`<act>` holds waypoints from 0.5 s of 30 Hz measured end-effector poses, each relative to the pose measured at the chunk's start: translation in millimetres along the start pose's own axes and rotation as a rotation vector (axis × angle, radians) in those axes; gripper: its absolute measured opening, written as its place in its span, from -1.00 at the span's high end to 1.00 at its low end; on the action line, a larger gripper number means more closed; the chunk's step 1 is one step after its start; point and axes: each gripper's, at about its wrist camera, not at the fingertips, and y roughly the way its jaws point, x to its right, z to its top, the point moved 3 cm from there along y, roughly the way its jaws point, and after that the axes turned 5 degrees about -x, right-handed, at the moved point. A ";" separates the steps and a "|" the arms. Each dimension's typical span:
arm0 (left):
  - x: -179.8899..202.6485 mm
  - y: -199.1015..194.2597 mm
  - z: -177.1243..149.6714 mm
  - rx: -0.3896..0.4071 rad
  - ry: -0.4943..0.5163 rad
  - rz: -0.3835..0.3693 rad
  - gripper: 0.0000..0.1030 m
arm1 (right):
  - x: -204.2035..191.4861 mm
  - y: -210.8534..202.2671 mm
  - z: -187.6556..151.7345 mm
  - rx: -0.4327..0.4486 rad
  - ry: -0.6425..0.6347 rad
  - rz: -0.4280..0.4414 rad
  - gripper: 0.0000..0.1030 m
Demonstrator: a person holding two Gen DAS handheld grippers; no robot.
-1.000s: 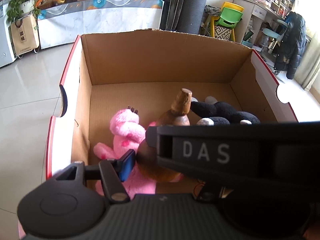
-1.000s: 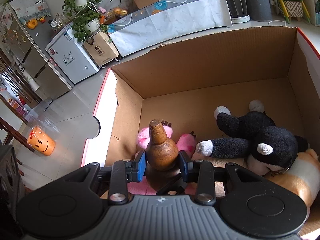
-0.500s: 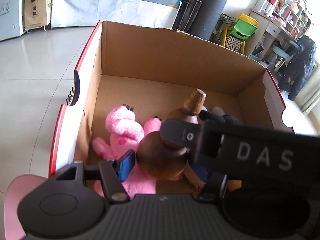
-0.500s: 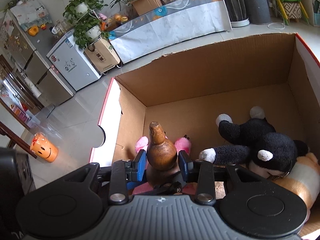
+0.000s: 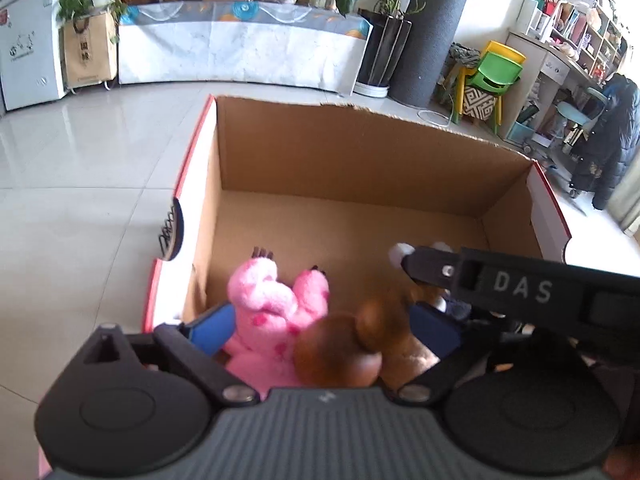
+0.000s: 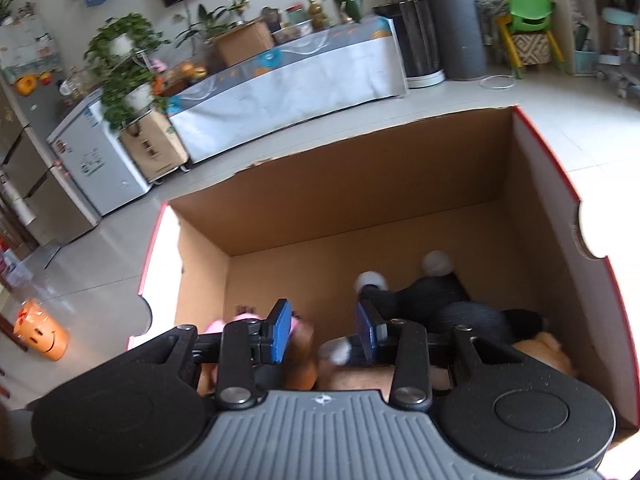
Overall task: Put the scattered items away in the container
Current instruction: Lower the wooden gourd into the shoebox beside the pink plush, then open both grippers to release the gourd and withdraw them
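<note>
Brown wooden gourd (image 5: 344,354) lies low-centre in the cardboard box (image 5: 360,152); right tool (image 6: 324,330) released, left tool (image 5: 324,332) spread: lift both clear.

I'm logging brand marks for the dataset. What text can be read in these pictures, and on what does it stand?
"DAS": white letters on the black body of the right gripper in the left wrist view.
Print on the brown paper bag: too small to read.
Marks on the white freezer: too blurred to read.
</note>
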 end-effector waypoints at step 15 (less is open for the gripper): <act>9.7 -32.2 -8.4 -0.017 -0.015 0.045 -0.99 | 2.5 -33.9 -12.1 -0.022 -0.003 -0.034 0.07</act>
